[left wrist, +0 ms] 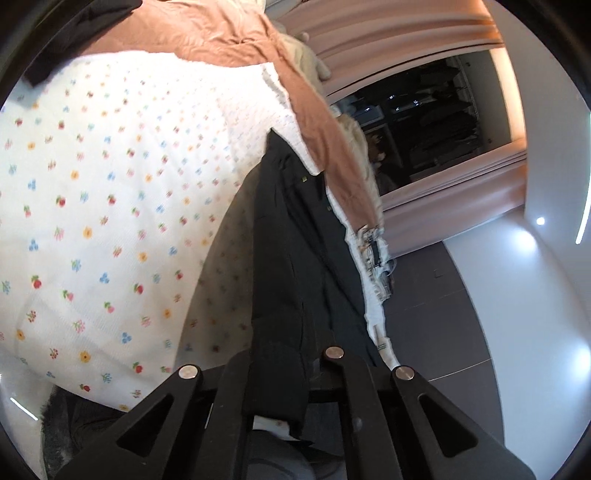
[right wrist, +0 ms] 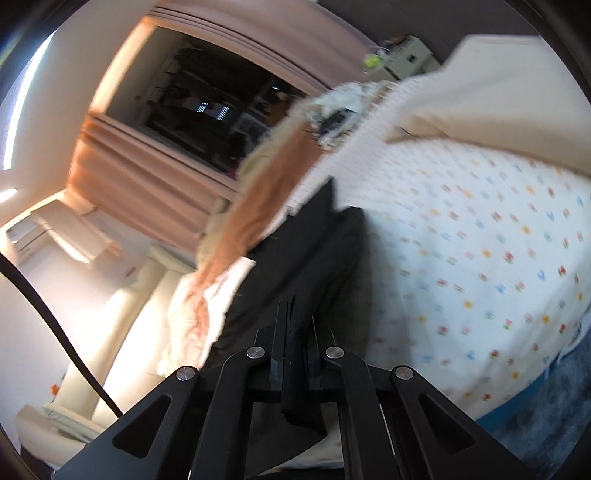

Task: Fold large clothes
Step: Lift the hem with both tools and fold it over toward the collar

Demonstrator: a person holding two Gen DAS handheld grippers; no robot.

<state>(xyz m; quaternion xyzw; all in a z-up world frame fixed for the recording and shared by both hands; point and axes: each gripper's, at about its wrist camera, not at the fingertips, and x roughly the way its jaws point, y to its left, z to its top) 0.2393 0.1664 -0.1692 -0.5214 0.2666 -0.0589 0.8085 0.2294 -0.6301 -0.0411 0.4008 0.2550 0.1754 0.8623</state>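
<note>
A large black garment [left wrist: 291, 258] hangs stretched over a bed with a white flower-print cover [left wrist: 110, 206]. My left gripper [left wrist: 280, 369] is shut on one edge of the black garment, which runs up from between the fingers. In the right wrist view my right gripper [right wrist: 297, 339] is shut on another edge of the same black garment [right wrist: 306, 251], which lies over the near side of the flower-print cover [right wrist: 480, 240]. The right wrist view is motion-blurred.
An orange-brown blanket [left wrist: 229, 33] and cream clothes [left wrist: 358, 147] lie along the bed's edge; the blanket also shows in the right wrist view [right wrist: 258, 206]. Pink curtains [left wrist: 369, 40] frame a dark window [left wrist: 424, 118]. Grey floor [left wrist: 443, 295] lies beside the bed. A black cable [right wrist: 55, 325] crosses at left.
</note>
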